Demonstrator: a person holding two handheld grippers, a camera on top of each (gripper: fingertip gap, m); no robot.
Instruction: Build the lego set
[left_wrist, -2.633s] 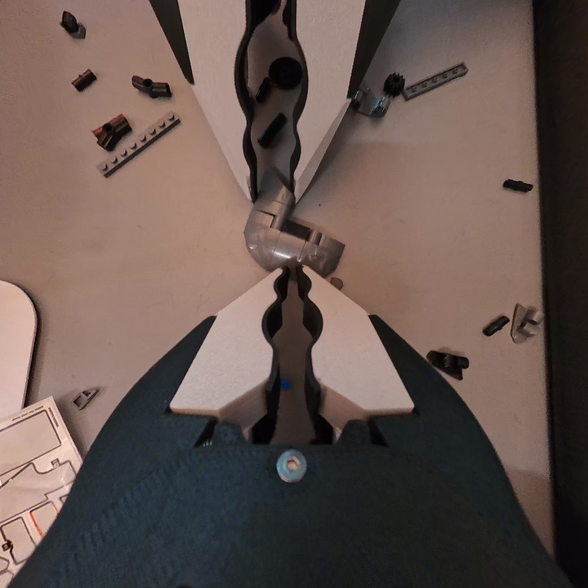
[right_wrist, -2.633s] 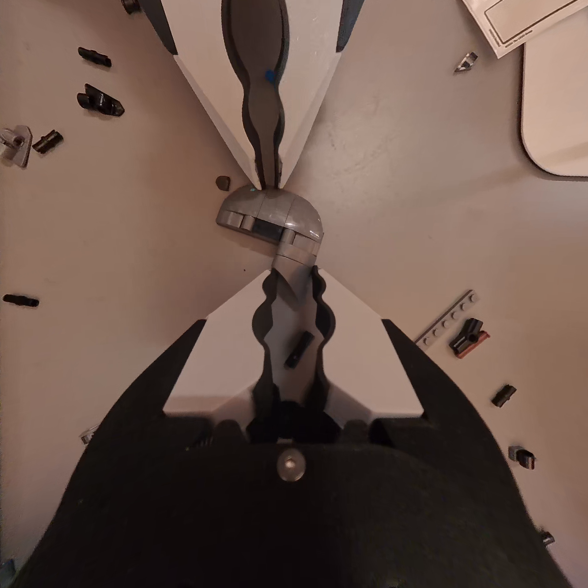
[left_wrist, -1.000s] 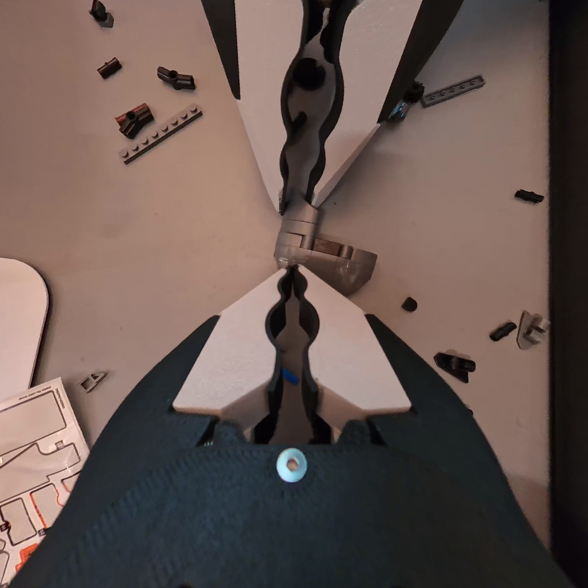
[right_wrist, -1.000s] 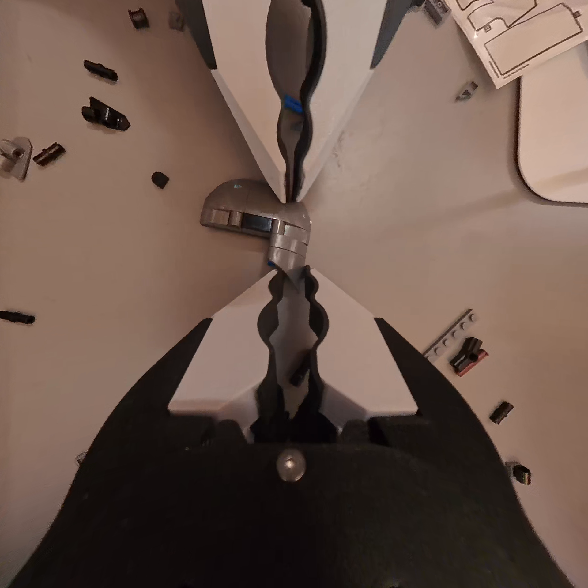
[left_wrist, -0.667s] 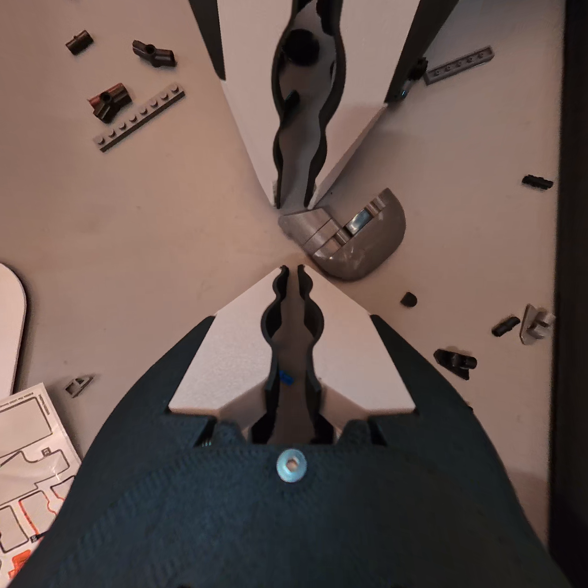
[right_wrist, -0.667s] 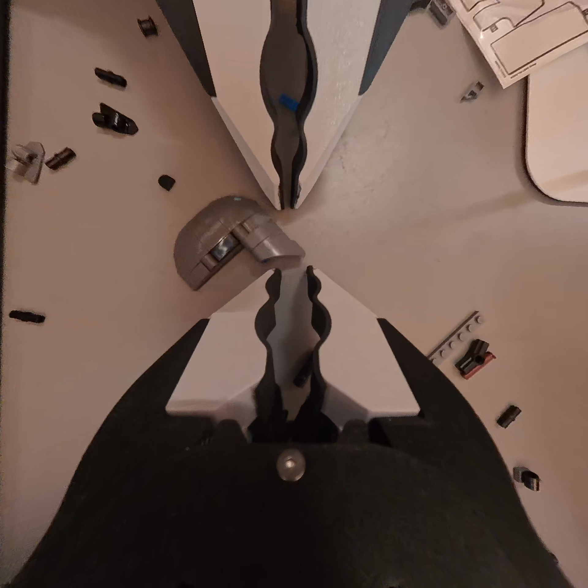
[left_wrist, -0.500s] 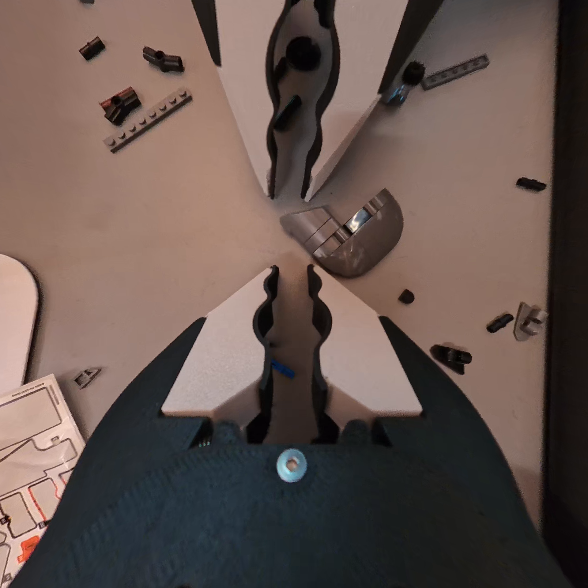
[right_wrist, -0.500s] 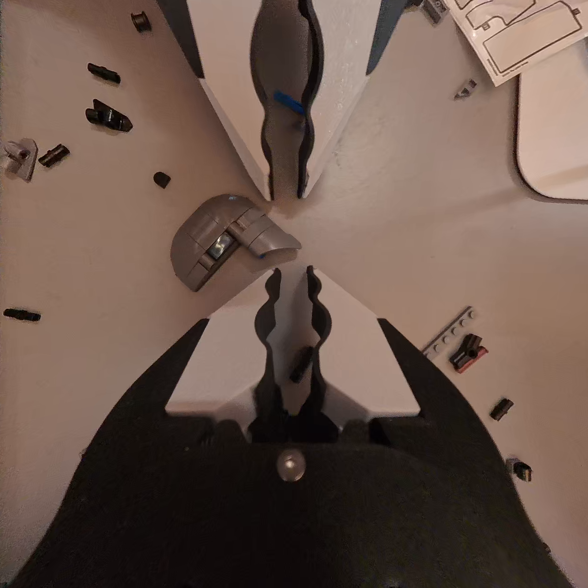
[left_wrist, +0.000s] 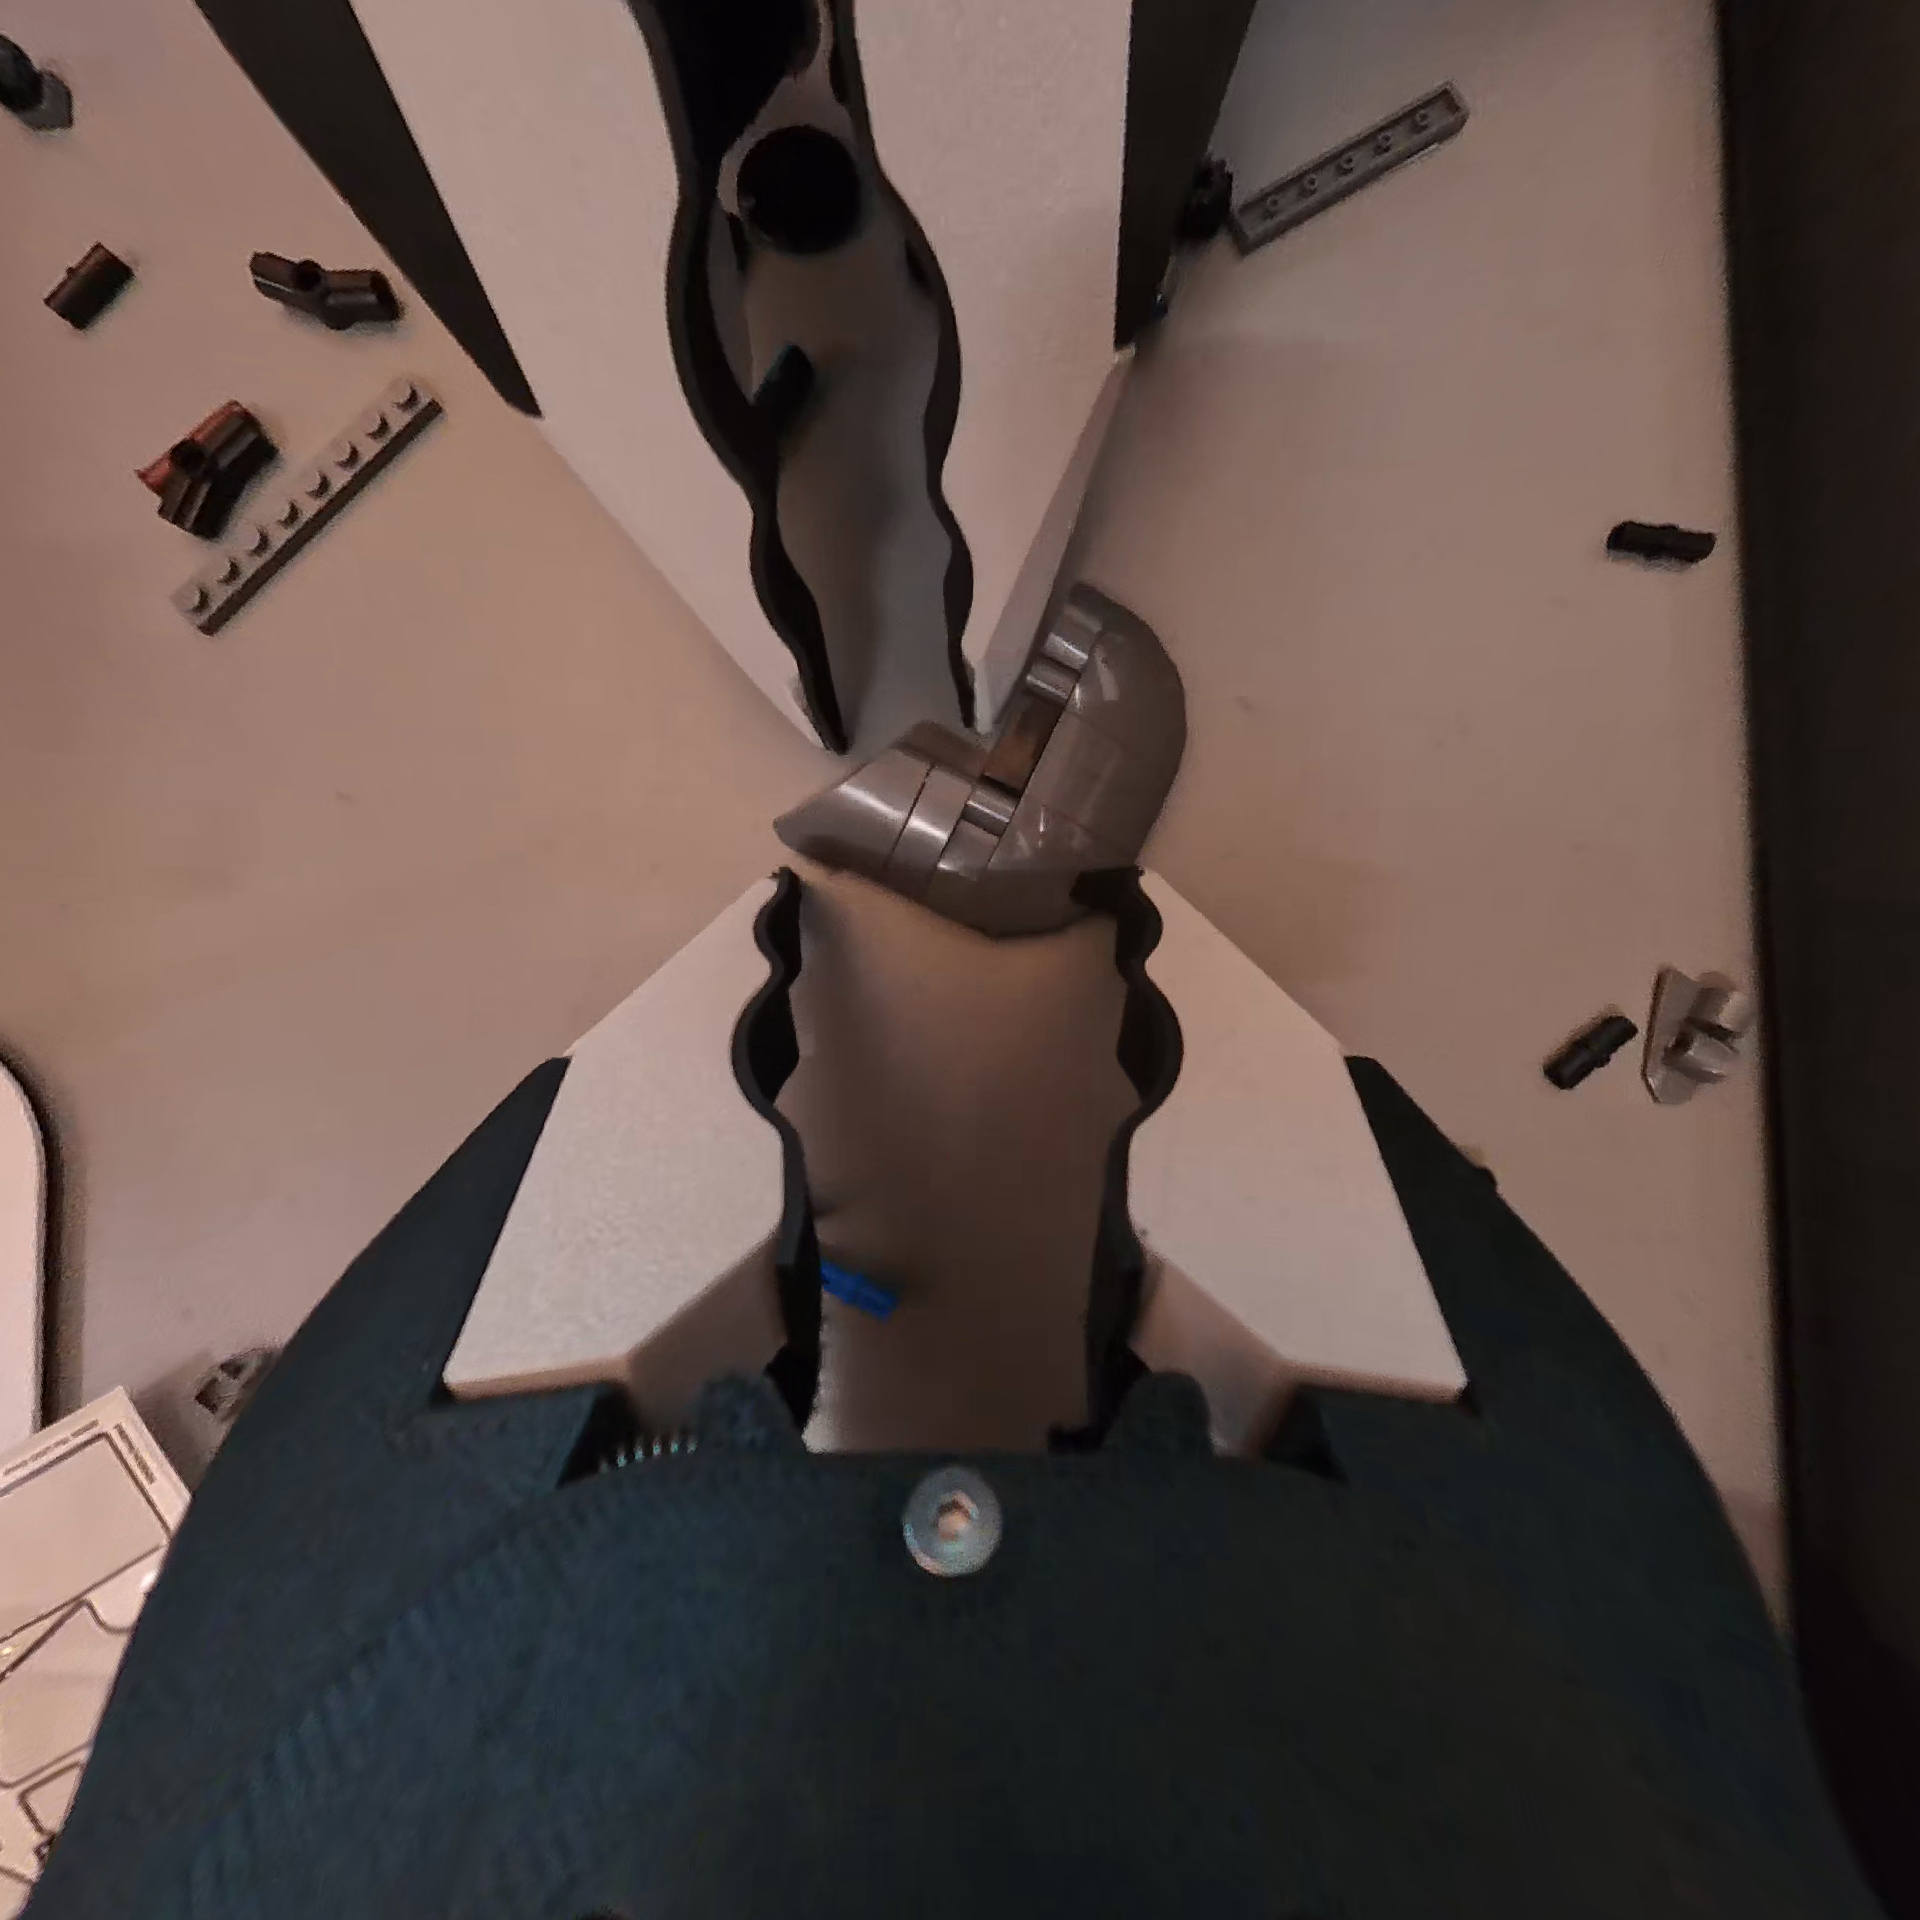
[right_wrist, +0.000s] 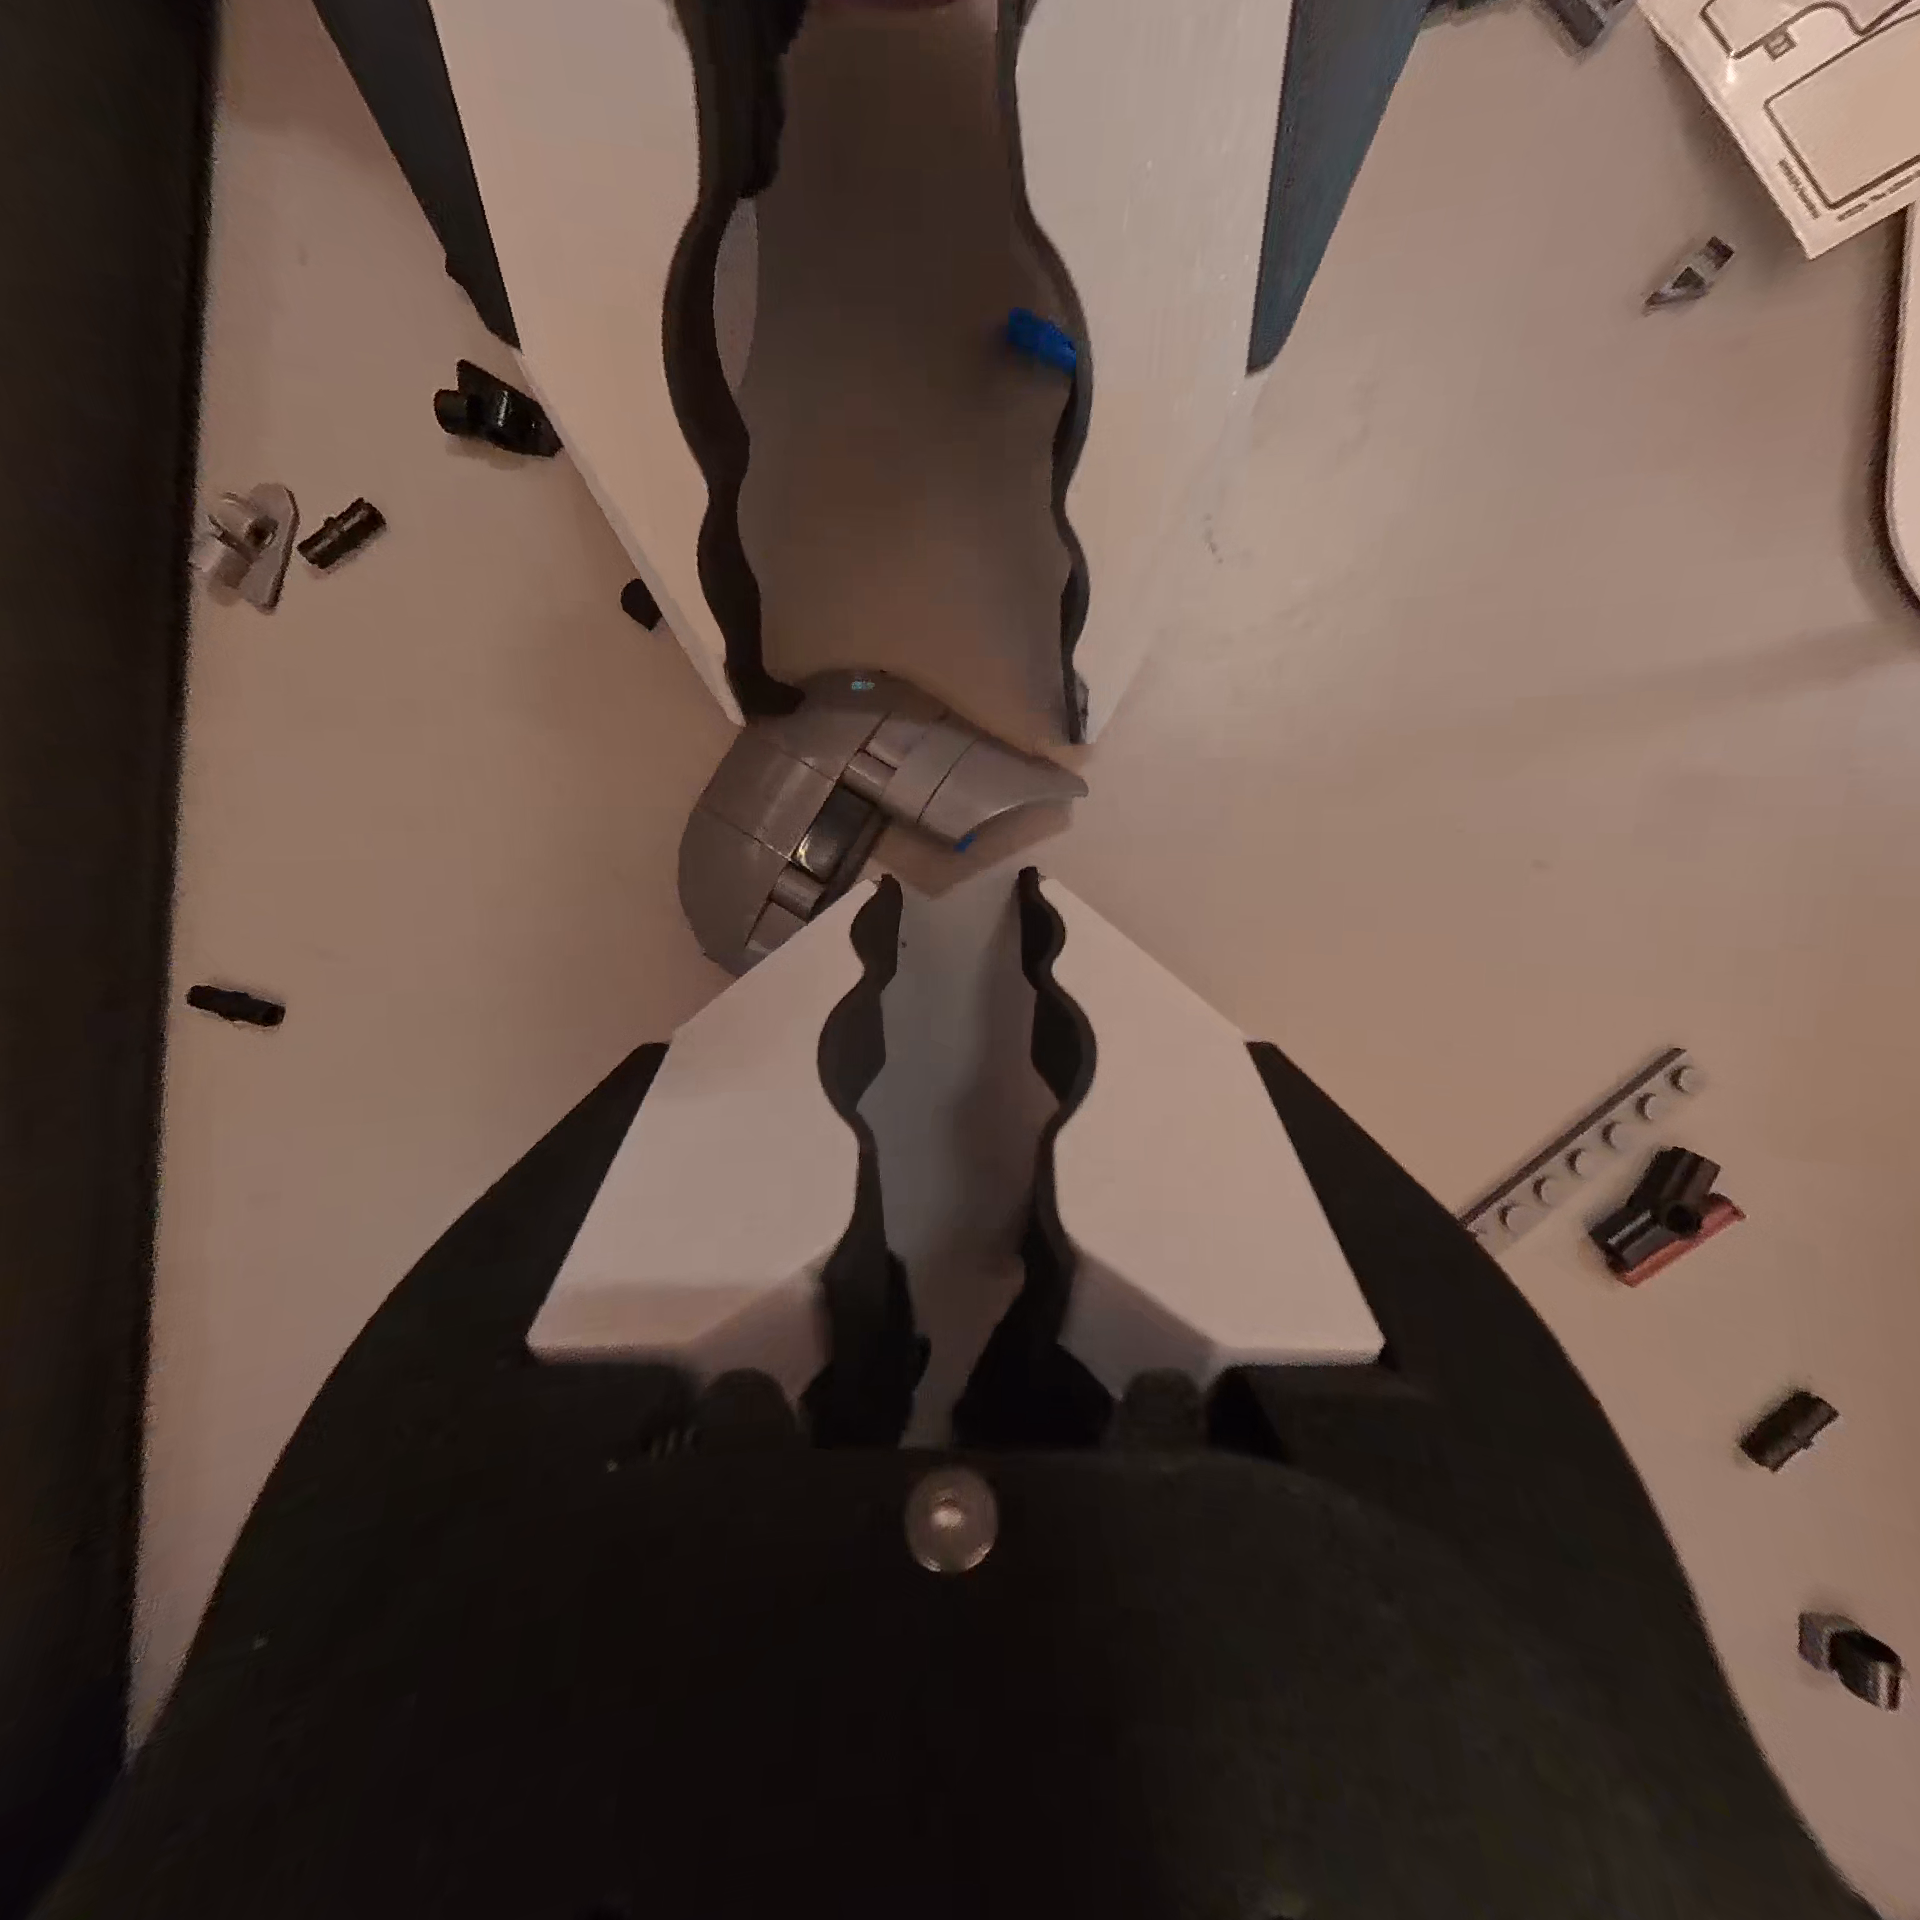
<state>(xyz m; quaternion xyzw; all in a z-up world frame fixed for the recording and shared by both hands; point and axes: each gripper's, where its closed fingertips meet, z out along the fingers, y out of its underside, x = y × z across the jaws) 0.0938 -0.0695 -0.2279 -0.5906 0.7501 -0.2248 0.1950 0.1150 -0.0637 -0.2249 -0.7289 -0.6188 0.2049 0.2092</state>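
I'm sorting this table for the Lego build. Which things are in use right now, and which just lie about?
In use: grey assembly, left gripper, right gripper.

Lying about: long grey plates, black pins, blue pin, instruction sheet.

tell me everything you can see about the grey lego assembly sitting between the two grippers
The grey lego assembly is a small build of smooth, plastic-looking curved pieces: a rounded dome-like body with a narrower curved arm sticking out. A darker, glossy piece sits in the joint, and the right wrist view shows a small blue spot under the arm. It lies on the pale table. The left gripper is open around the dome end; the right gripper, also open, sits beside it.
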